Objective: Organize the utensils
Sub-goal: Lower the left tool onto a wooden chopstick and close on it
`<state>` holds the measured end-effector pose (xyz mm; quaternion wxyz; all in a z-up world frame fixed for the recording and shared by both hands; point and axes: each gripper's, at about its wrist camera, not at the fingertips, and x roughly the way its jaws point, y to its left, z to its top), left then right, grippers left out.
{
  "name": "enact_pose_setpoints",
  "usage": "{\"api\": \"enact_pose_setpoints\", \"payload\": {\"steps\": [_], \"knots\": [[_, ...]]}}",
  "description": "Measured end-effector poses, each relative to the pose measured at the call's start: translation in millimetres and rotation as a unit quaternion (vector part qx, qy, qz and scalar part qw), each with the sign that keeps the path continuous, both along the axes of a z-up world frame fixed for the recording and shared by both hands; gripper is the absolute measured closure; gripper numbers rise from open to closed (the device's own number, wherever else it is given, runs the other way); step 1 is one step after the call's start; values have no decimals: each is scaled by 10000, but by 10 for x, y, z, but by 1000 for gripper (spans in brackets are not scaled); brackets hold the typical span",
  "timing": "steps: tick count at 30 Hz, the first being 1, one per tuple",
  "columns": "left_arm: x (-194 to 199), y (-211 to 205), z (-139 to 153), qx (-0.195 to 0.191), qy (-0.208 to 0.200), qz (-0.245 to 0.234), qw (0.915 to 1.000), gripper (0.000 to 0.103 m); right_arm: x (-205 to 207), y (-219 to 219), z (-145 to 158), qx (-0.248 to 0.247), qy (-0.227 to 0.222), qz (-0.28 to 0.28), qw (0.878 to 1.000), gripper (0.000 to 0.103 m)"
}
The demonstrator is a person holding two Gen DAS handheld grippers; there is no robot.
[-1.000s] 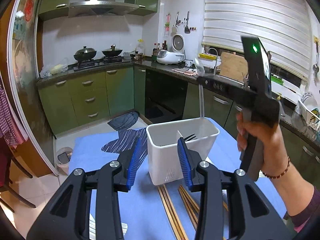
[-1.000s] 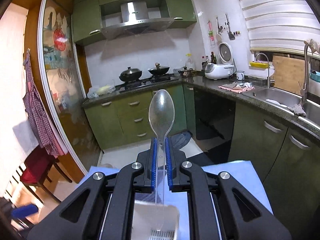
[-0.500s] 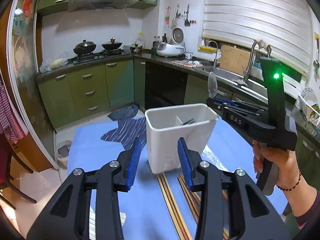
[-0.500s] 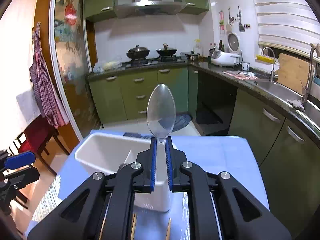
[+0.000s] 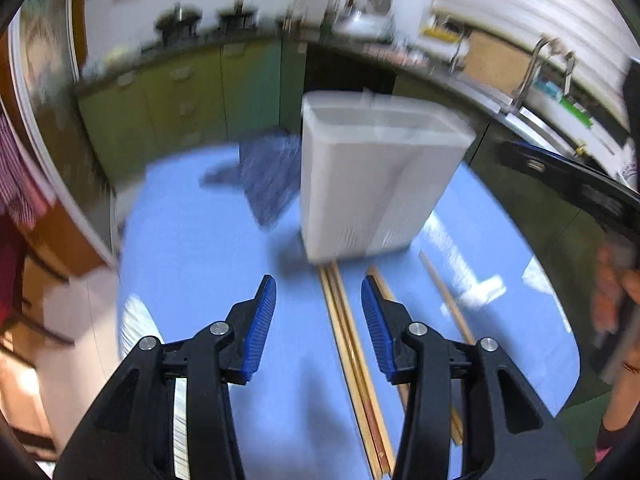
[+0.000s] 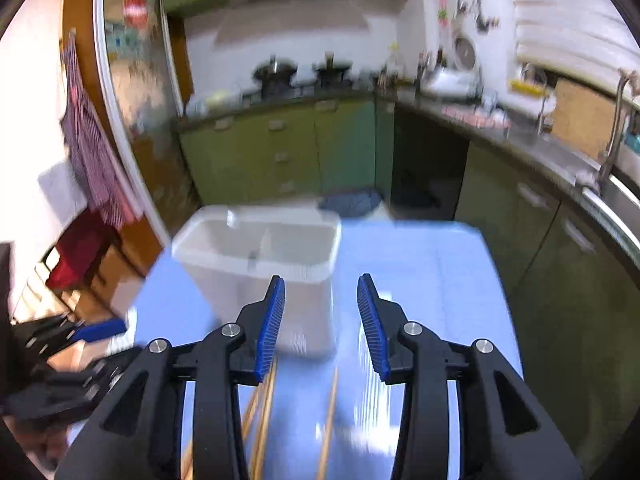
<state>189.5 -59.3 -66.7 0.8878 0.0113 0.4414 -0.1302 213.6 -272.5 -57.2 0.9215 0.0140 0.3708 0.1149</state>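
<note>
A white divided utensil holder [image 5: 376,176] stands on the blue table [image 5: 192,264]; it also shows in the right wrist view [image 6: 260,252]. Several wooden chopsticks [image 5: 352,344] lie on the table in front of it, also in the right wrist view [image 6: 260,420]. My left gripper [image 5: 318,320] is open and empty, low over the chopsticks. My right gripper [image 6: 320,328] is open and empty, just in front of the holder. A clear spoon tip [image 6: 232,218] seems to stick up from the holder's left compartment. Both views are blurred.
A dark striped cloth [image 5: 268,172] lies on the table behind the holder. Green kitchen cabinets [image 6: 288,152] and a counter with a sink [image 6: 600,176] surround the table. A red chair [image 6: 76,248] stands at the left.
My right gripper has opened and let go of the clear spoon, then drawn back from the holder. My left gripper has dropped lower toward the chopsticks.
</note>
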Motion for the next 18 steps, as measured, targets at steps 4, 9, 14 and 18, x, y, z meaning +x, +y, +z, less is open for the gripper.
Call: {"api": "enact_pose_setpoints", "payload": {"steps": [4, 9, 14, 18], "knots": [[202, -26, -328, -85, 771, 44, 9970, 72, -25, -37, -379, -291, 879, 214, 9955, 65], [345, -100, -606, 17, 1215, 139, 9925, 78, -5, -124, -674, -257, 1330, 259, 9904, 65], [477, -156, -754, 73, 1527, 151, 9881, 82, 17, -186, -753, -222, 1431, 264, 9891, 65], [518, -200, -819, 93, 1647, 157, 9862, 84, 68, -214, -747, -213, 1459, 271, 9887, 65]]}}
